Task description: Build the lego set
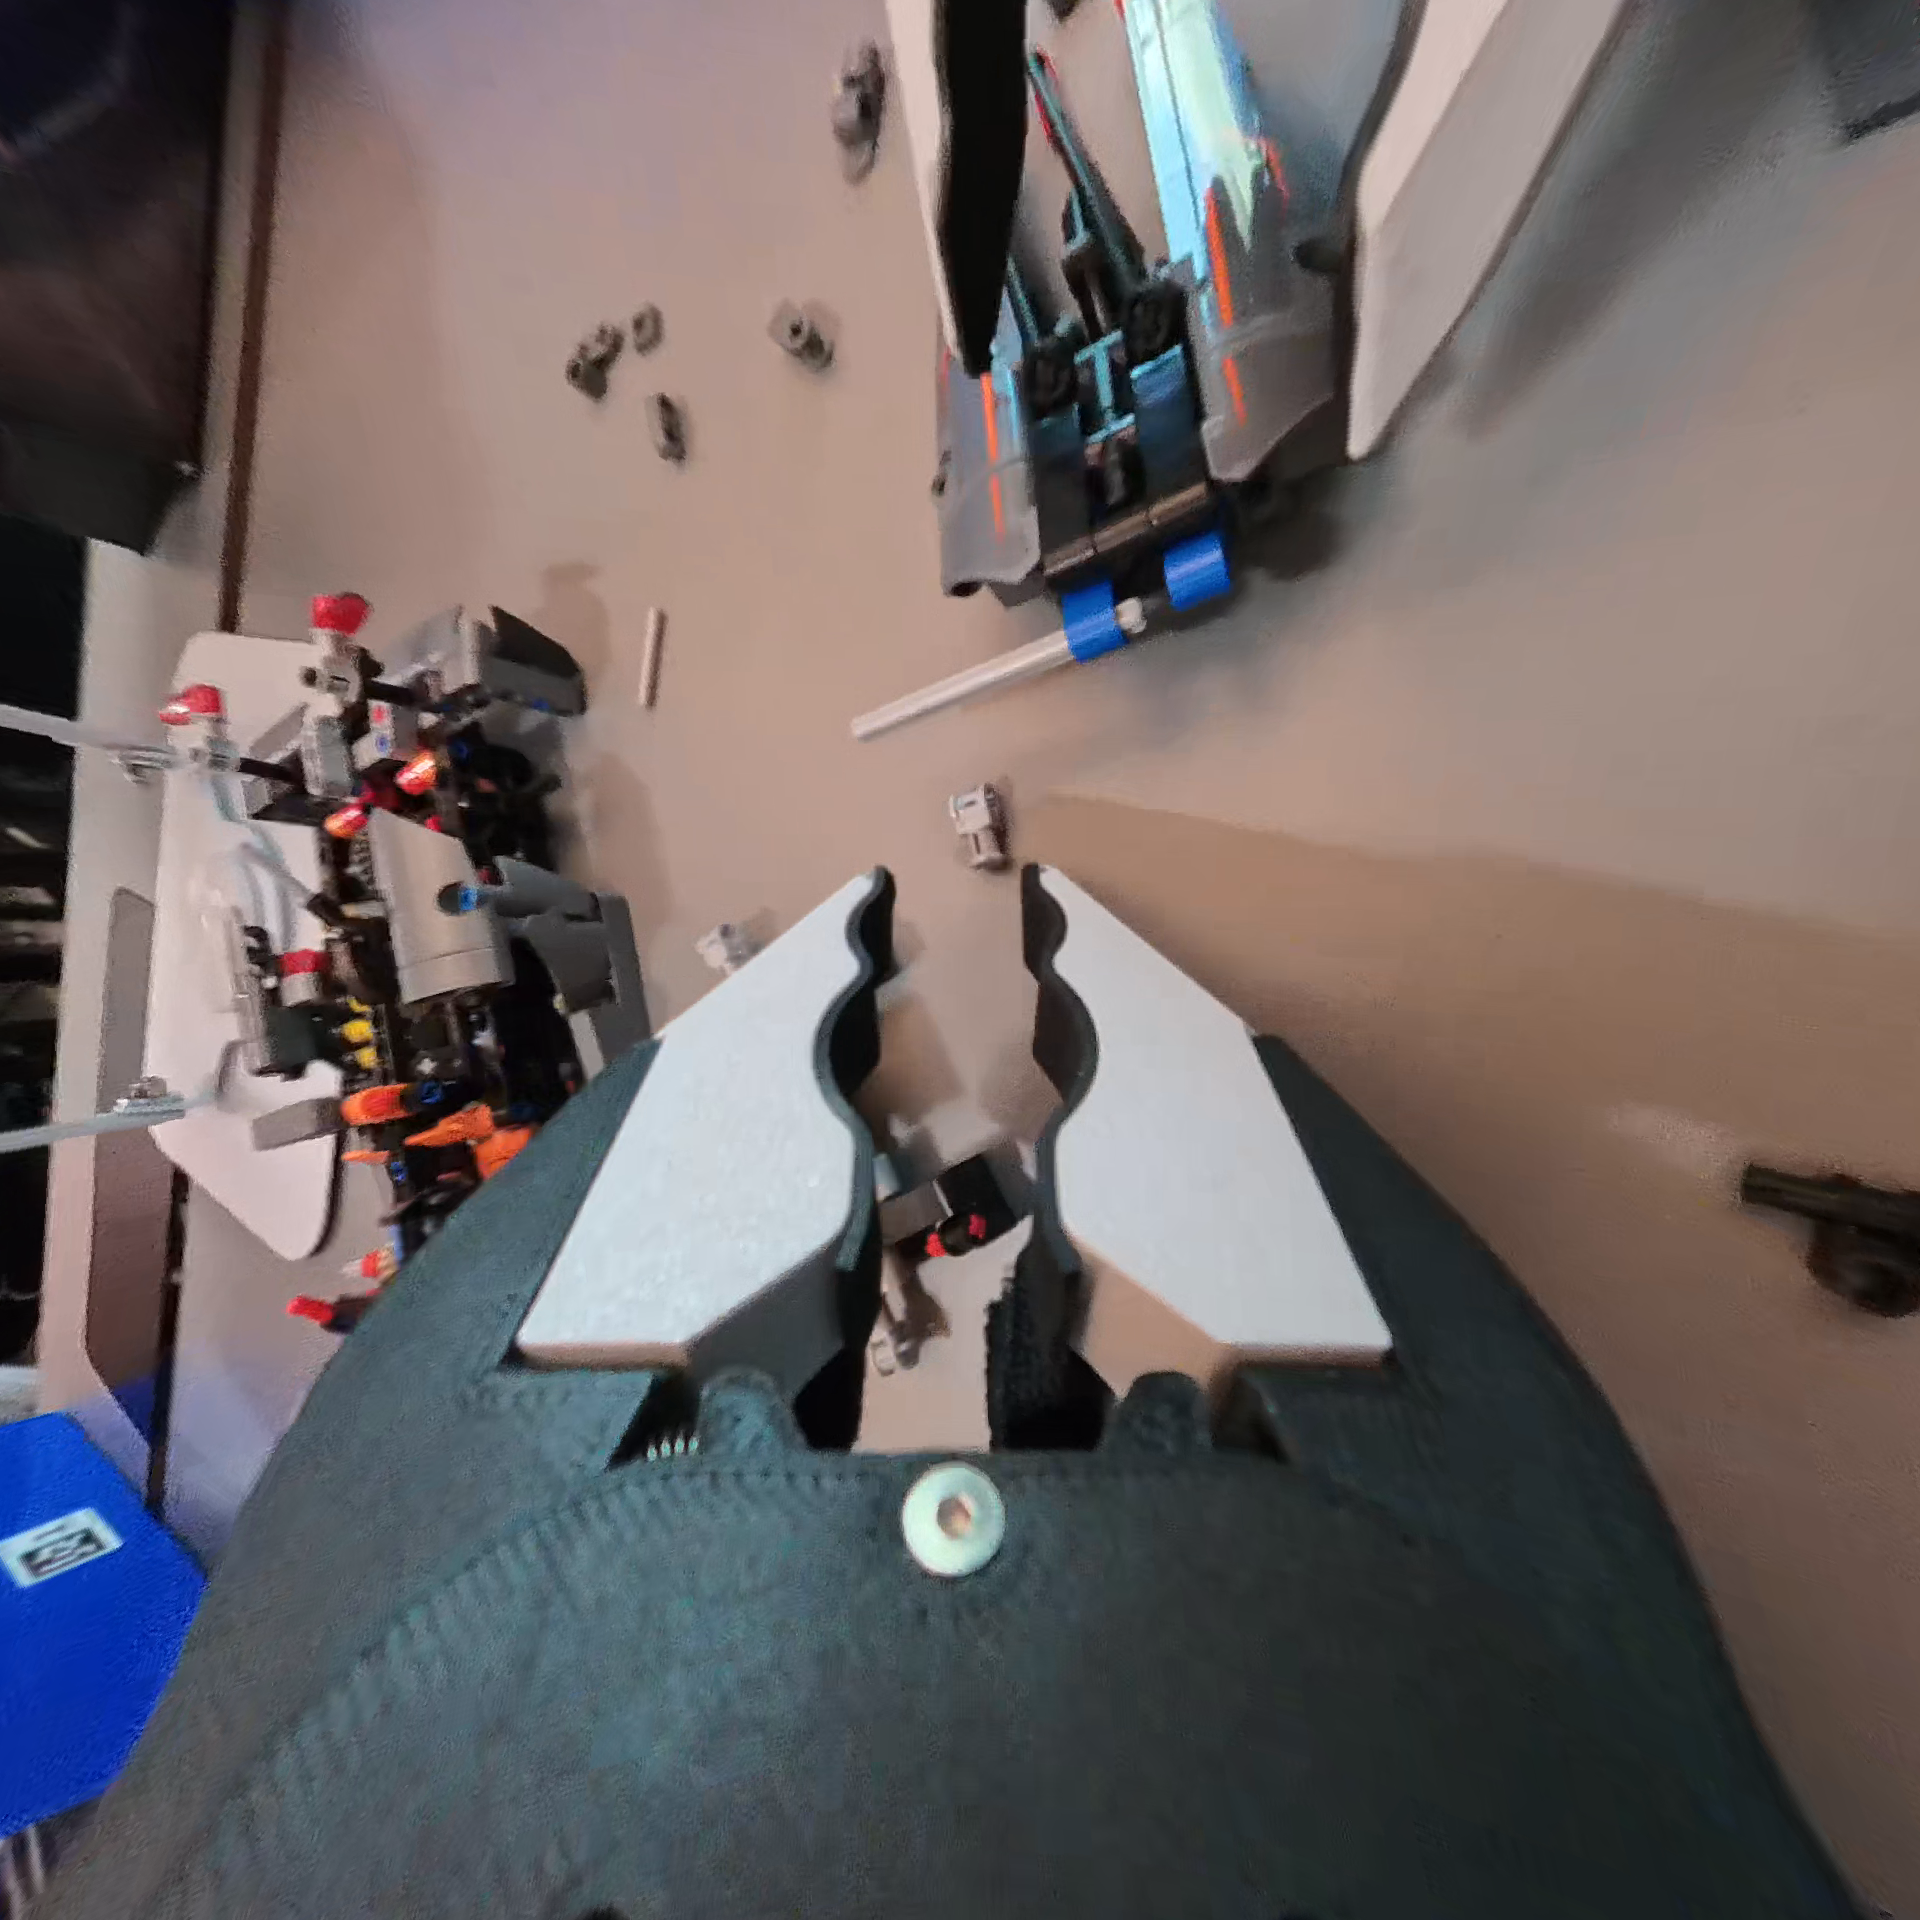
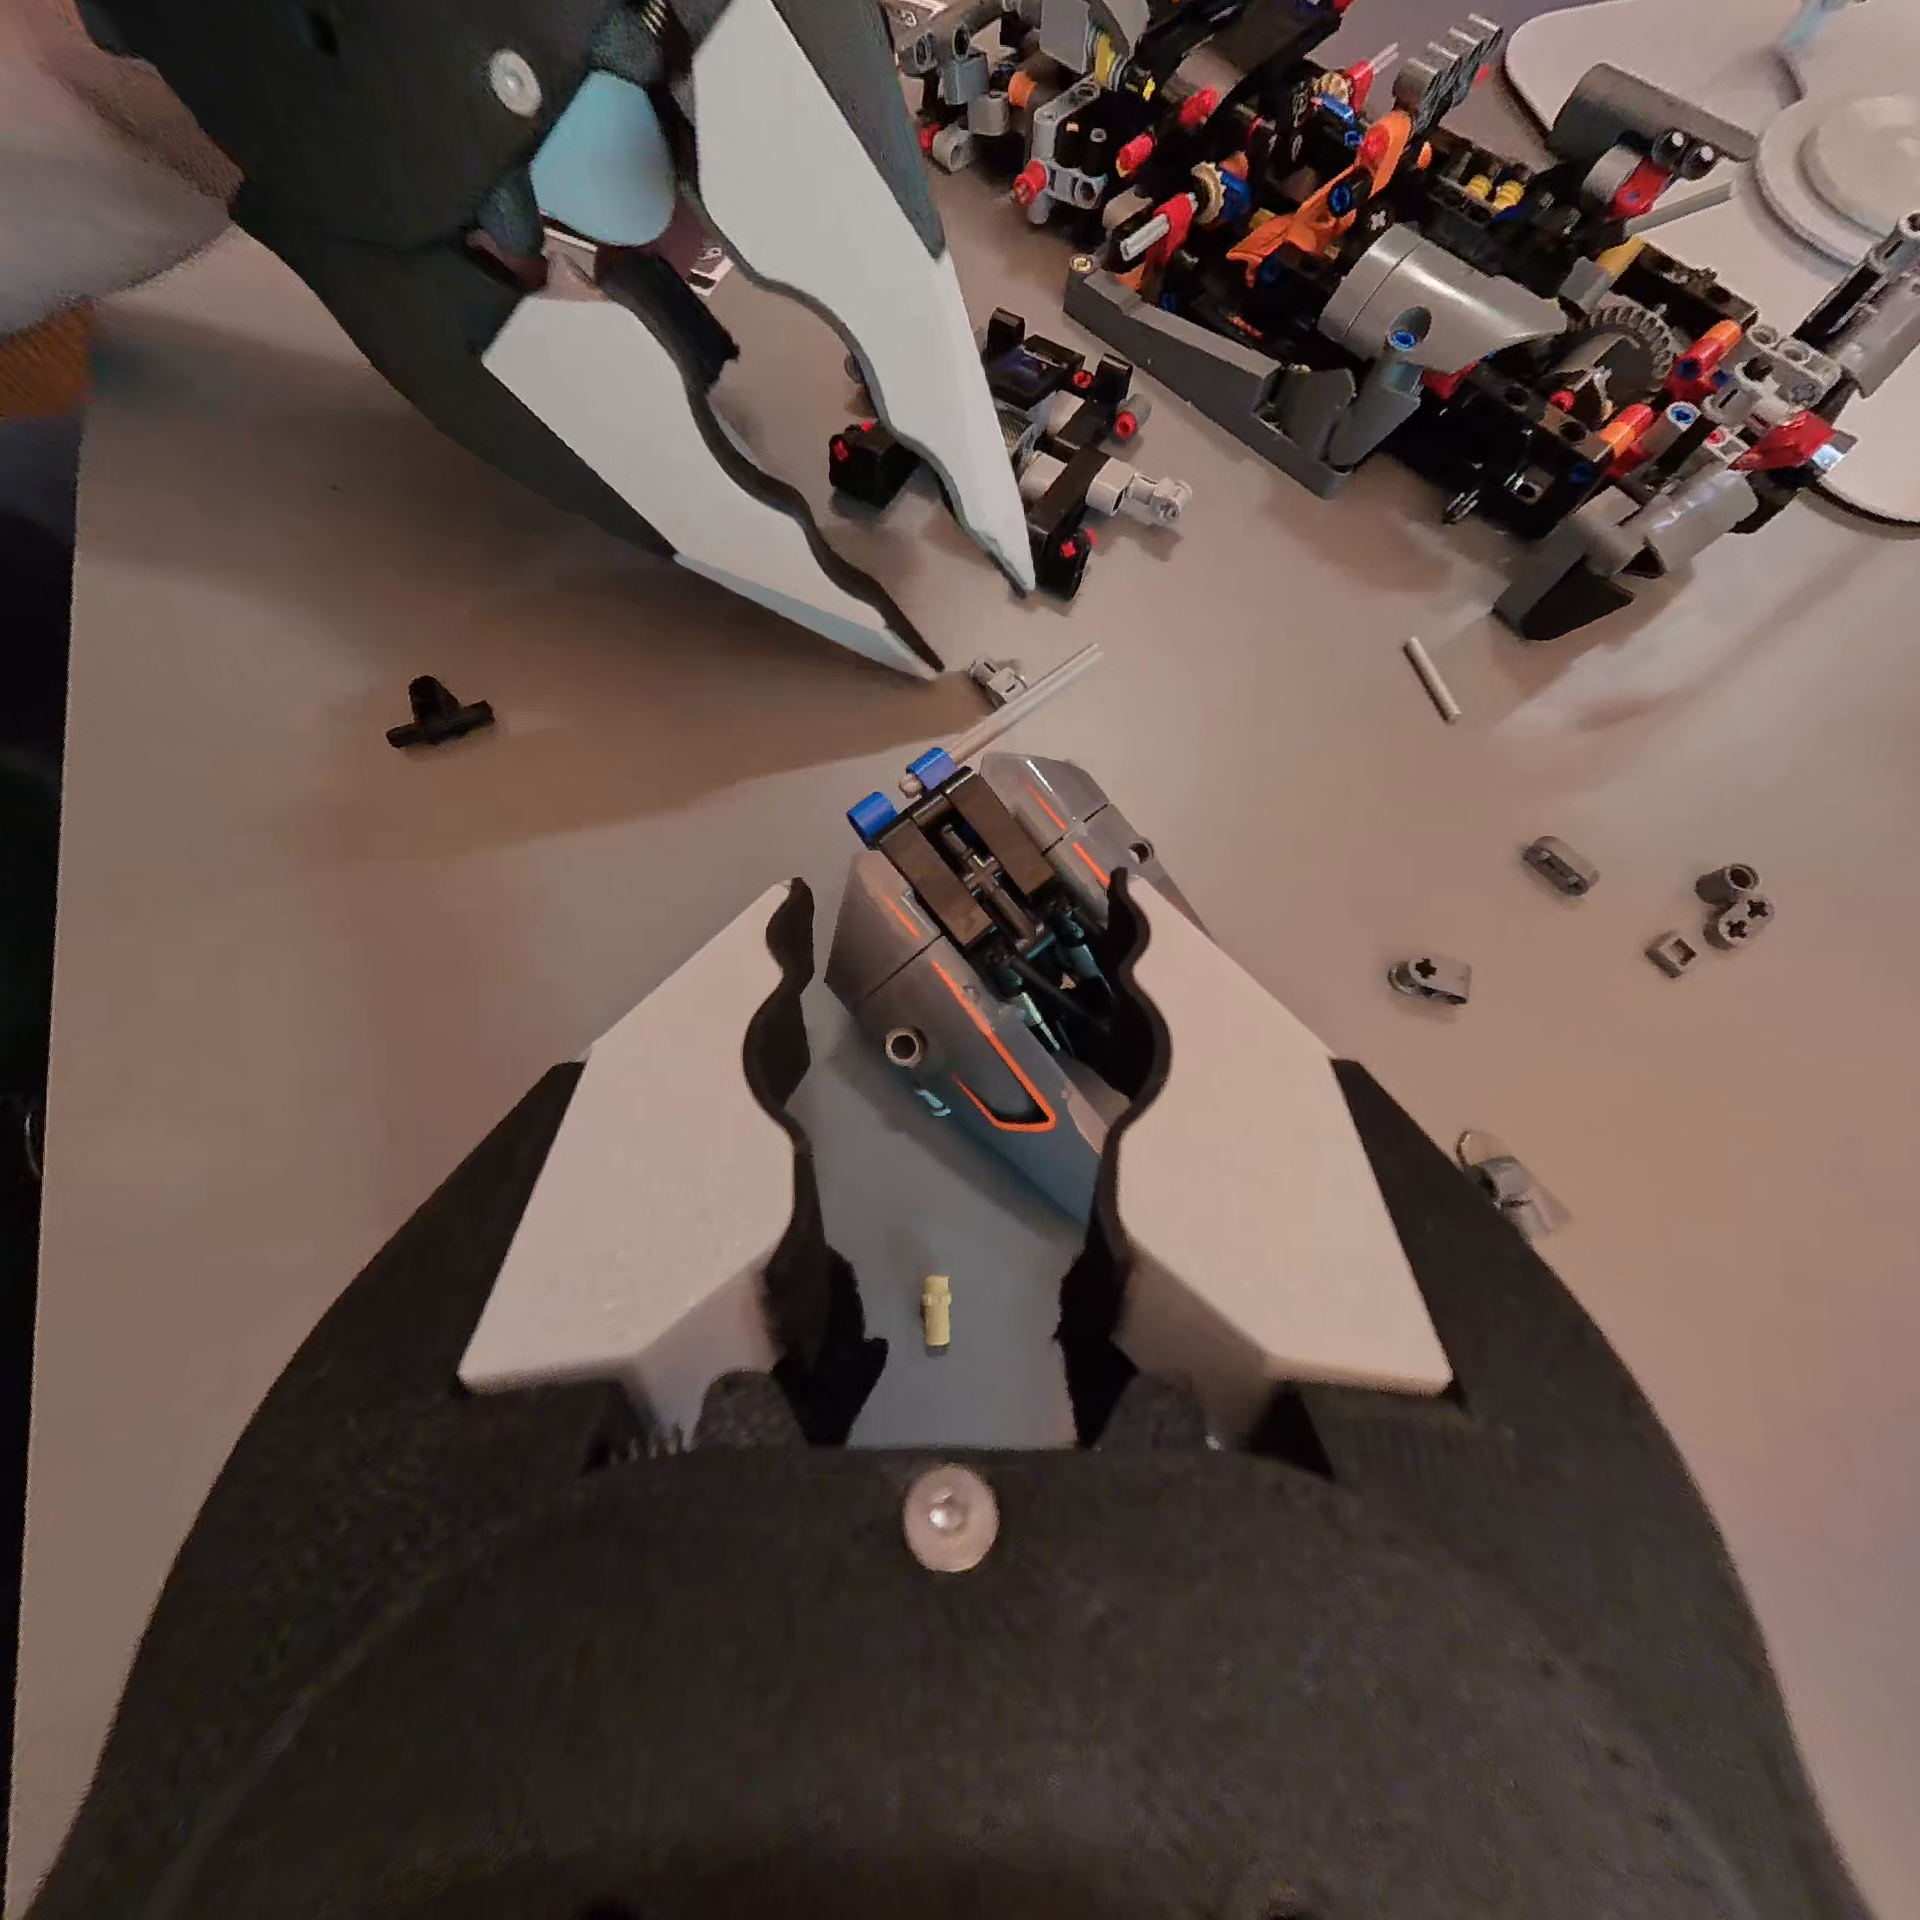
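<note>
My right gripper [image 2: 956,894] is shut on a grey panel sub-assembly [image 2: 966,997] with orange stripes, a black core and two blue connectors. A long grey axle [image 2: 1029,701] sticks out of its front end. The same sub-assembly [image 1: 1122,364] and axle [image 1: 966,681] show at the top of the left wrist view. My left gripper [image 1: 956,894] is open and empty, low over the table, with its tips near a small grey connector [image 1: 979,821]. A small black piece with red pins [image 1: 956,1205] lies on the table between its fingers. The left gripper also shows in the right wrist view [image 2: 977,623].
The large chassis build [image 2: 1403,312] lies on a white board [image 2: 1662,52] at the far right. A small black-and-grey sub-assembly [image 2: 1070,457] lies beside the left gripper. A short axle [image 2: 1432,677], a black T-piece [image 2: 436,717], a tan pin [image 2: 937,1311] and loose grey connectors [image 2: 1735,904] are scattered around. The left gripper's tips are roughly 8 cm from the right gripper's.
</note>
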`<state>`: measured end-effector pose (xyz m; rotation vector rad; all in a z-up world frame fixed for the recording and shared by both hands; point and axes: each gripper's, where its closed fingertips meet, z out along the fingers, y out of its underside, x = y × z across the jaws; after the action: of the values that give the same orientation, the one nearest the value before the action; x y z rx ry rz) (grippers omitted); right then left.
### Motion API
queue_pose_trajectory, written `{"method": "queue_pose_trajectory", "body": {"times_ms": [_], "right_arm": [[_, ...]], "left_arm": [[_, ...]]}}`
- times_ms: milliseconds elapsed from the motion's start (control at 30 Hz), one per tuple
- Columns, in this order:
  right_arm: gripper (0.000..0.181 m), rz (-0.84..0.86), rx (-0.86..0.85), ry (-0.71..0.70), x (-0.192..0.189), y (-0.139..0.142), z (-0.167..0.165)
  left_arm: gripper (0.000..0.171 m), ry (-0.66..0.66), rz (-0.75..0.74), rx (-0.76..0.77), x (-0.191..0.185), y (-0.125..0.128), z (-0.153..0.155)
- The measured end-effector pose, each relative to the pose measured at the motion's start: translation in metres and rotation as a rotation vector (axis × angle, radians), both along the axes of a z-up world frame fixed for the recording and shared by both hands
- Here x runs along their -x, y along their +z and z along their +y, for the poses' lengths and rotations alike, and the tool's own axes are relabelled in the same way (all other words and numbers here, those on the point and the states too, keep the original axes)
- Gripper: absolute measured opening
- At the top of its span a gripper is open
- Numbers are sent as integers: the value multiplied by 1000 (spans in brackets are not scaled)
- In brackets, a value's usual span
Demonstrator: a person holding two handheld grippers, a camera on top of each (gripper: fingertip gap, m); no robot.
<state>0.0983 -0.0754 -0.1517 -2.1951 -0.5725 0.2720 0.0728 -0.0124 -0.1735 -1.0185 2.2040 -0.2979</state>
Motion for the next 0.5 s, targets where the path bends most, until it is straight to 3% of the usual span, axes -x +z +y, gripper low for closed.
{"method": "queue_pose_trajectory", "body": {"times_ms": [267,500], "right_arm": [[55,6,-17,7,-3,11,-1],[59,64,6,75,-10,32,13]], "left_arm": [[5,21,24,99,-7,-8,-7],[4,23,-1,160,-3,-4,-16]]}}
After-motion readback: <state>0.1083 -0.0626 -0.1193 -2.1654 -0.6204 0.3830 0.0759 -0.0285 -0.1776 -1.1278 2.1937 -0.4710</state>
